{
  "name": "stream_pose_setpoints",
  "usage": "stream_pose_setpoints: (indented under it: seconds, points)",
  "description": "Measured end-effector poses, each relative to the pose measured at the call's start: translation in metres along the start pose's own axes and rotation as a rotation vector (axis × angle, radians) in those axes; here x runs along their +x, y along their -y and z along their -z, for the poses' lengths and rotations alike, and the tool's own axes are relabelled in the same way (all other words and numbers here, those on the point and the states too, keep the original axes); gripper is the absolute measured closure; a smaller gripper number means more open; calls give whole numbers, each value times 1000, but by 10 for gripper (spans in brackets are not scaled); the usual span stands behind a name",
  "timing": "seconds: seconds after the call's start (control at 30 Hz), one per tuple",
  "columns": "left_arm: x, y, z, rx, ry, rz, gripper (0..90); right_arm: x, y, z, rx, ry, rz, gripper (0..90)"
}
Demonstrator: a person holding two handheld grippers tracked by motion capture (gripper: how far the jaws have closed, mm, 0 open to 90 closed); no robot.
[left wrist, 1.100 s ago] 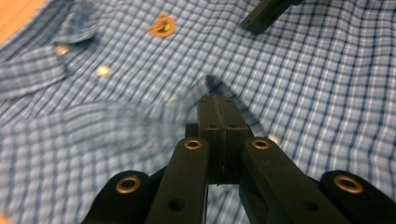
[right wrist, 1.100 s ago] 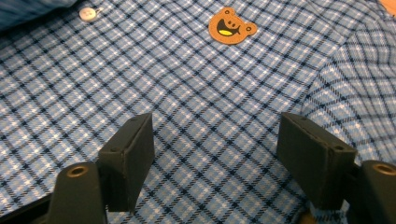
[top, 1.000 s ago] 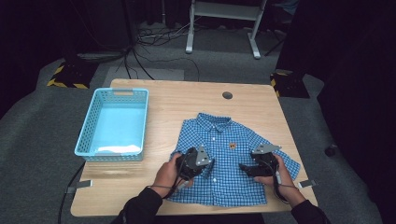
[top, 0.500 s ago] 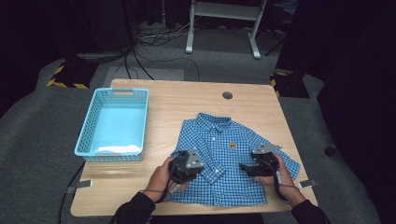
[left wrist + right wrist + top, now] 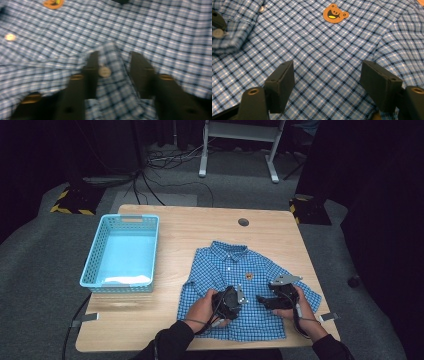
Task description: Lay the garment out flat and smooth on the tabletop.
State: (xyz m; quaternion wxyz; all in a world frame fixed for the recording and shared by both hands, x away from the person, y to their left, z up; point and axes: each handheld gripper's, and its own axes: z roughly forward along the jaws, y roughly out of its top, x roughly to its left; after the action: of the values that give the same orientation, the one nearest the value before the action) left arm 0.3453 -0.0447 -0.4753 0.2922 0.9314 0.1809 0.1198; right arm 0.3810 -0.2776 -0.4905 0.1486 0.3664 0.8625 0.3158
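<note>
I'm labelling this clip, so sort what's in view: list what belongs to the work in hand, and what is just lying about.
In the work:
- blue checked shirt, spread flat on the table
- left tool, jaws just opening, a raised fold of the button placket between them
- right tool, open above the shirt front

Lying about:
- light blue basket
- floor cables

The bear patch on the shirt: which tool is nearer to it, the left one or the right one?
Right, though narrowly. The right tool sits just below and right of the bear patch on the blue checked shirt; the left tool is below it, slightly left, by the button placket.
</note>
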Motion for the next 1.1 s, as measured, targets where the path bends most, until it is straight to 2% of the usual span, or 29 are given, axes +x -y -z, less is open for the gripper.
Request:
stream_pose_setpoints:
  seconds: [0.13,0.33,0.4,0.53,0.57,0.67,0.7,0.73,0.83,0.9,1.0,1.03,1.07,1.1]
  points:
    - [9,3,3,-10,14,28,852,0,0,0,-2,0,-1,281]
    - [5,2,5,-32,1,8,884,0,1,0,-5,-1,0,282]
    - [5,2,6,-22,12,-4,900,0,1,0,-5,0,3,282]
    - [6,4,5,-33,35,-8,900,-1,1,0,-6,-7,0,282]
    - [6,4,4,-28,27,-15,900,-1,1,0,-7,-7,0,282]
    - [6,3,6,-50,51,-4,900,-1,2,0,-8,-5,-1,282]
    - [7,2,7,-52,67,1,885,-1,2,0,-8,-5,-3,282]
    - [5,2,6,-50,55,1,778,0,2,0,-8,-6,-4,282]
    - [2,2,2,-12,73,-10,618,0,2,1,-9,-2,0,282]
    - [0,2,2,-13,53,-14,607,0,2,1,-9,-2,1,282]
    - [-2,3,0,-17,14,-34,646,0,3,1,-12,-3,1,283]
    - [-3,4,-1,-22,2,-38,696,0,3,1,-12,-2,1,282]
    - [-3,5,-3,-7,25,-34,832,0,3,1,-12,-3,1,283]
    - [-4,5,-4,-15,16,-36,850,0,3,1,-11,-2,1,283]
